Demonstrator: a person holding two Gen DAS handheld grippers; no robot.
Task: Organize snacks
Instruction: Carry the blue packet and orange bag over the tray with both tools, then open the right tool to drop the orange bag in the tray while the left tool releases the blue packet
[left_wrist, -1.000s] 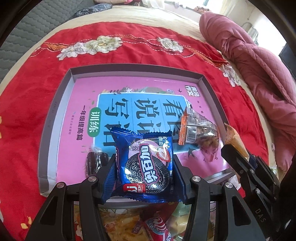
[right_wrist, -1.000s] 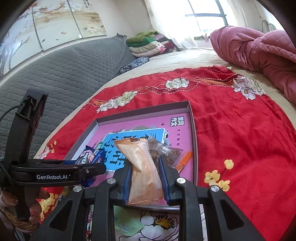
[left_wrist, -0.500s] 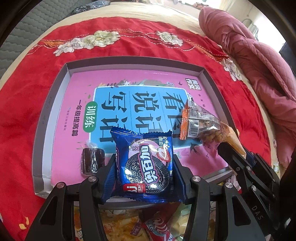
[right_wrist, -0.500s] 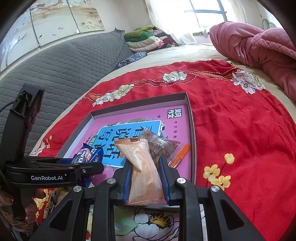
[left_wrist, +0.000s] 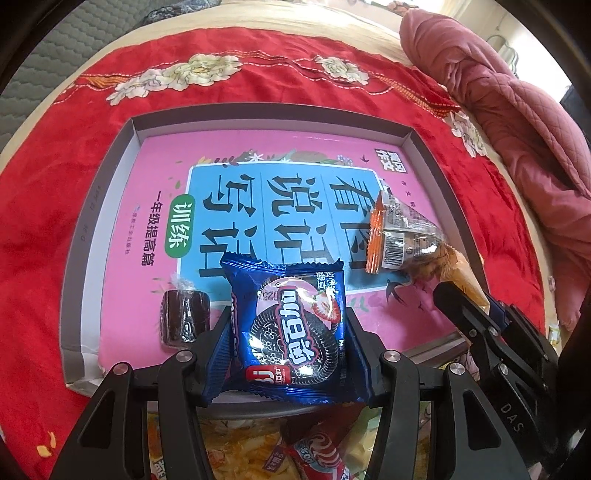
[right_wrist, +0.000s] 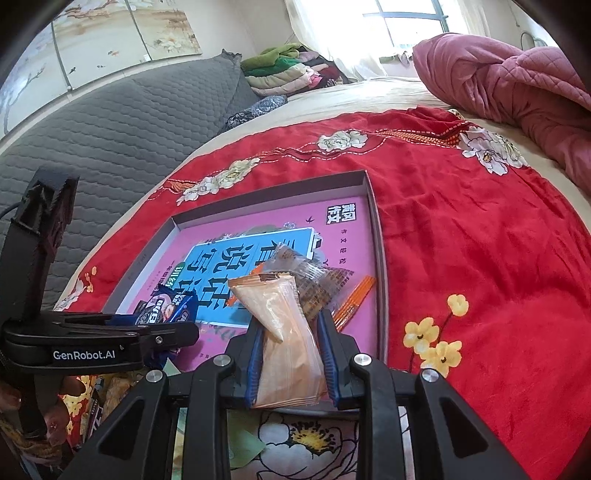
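My left gripper (left_wrist: 288, 325) is shut on a blue cookie packet (left_wrist: 288, 328) and holds it over the near edge of a grey-rimmed tray (left_wrist: 92, 206) with a pink and blue printed floor. My right gripper (right_wrist: 290, 332) is shut on an orange snack packet (right_wrist: 284, 332) over the tray's (right_wrist: 373, 206) near right corner. A clear packet with an orange end (left_wrist: 399, 236) lies in the tray at the right, also in the right wrist view (right_wrist: 314, 280). A small dark wrapped sweet (left_wrist: 183, 319) lies at the tray's near left.
The tray rests on a red flowered cloth (left_wrist: 44, 184) over a bed. A pink quilt (right_wrist: 517, 81) is bunched at the far right, a grey padded headboard (right_wrist: 110, 122) at the left. Loose snack packets (left_wrist: 258, 450) lie below the tray's near edge.
Both grippers have moved forward over the tray with their packets still held. The tray looks nearer and larger in both views.
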